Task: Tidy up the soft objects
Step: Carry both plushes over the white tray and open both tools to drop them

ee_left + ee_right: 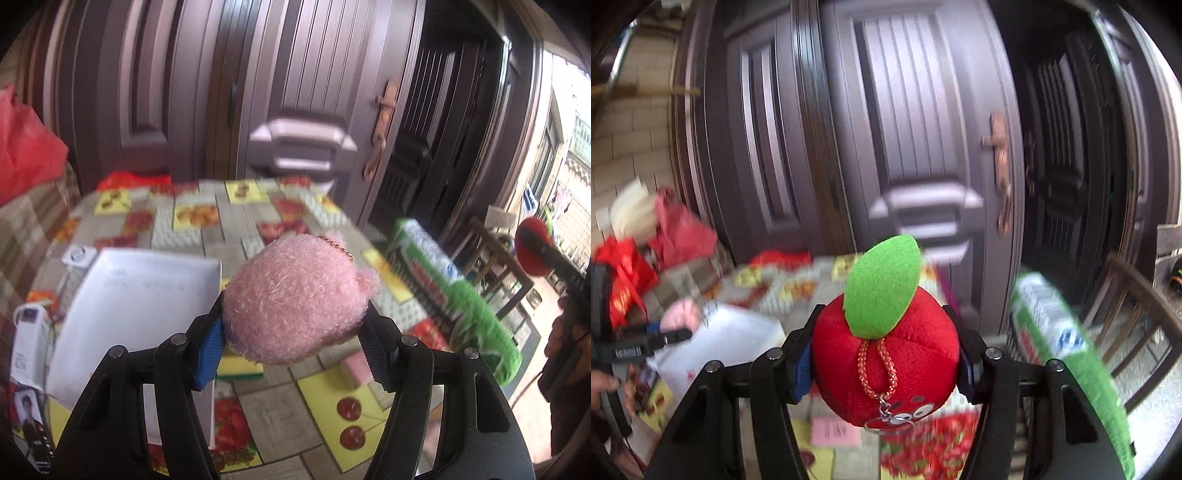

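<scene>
Lifted above the worktop (280,406), the left gripper (295,332) squeezes the pink plush (295,299) and the right gripper (886,362) clasps the red plush apple (886,365) at mid-body, both likely light, squashy and forgiving, best gripped across their widest part.

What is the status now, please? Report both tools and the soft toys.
Left tool shut on pink plush, held above the table. Right tool shut on red apple plush, also lifted. White tray below left, nothing blocking.
</scene>
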The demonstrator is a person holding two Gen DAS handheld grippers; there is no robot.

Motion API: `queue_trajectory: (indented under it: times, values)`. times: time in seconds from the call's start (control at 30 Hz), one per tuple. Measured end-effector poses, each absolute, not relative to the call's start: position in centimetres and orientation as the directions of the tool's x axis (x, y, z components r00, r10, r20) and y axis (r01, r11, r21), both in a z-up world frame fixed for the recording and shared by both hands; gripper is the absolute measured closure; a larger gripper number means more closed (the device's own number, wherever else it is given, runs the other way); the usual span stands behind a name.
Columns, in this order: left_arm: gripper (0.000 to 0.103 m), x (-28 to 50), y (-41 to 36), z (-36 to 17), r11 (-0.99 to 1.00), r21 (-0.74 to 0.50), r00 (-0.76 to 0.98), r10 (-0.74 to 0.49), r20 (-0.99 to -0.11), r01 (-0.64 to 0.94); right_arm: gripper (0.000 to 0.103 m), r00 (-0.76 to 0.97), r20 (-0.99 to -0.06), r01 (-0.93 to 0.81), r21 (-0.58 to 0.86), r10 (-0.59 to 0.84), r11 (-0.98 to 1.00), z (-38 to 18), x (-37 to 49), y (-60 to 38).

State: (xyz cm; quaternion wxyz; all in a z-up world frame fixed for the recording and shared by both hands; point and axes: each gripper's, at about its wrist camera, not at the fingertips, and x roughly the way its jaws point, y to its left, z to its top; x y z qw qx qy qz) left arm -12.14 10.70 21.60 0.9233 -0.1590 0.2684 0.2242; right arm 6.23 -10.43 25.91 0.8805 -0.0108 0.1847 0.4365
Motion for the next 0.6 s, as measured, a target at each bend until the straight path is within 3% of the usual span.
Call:
queue_trajectory:
  times: [0.2,0.6]
  values:
    - [0.038,-14.4,9.8,23.3,0.853,-0.166,0.778,0.349,-0.522,-0.494,0.043,0.565,-0.212,-0.786,0.153,0.797,0.598,29.8,4.0,-11.3]
    - [0.038,-18.4,10.6,23.5,0.828,-0.186,0.774,0.380,-0.507,-0.528,0.043,0.540,-0.201,-0.803,0.168,0.817,0.572,29.5,1.2,-10.2]
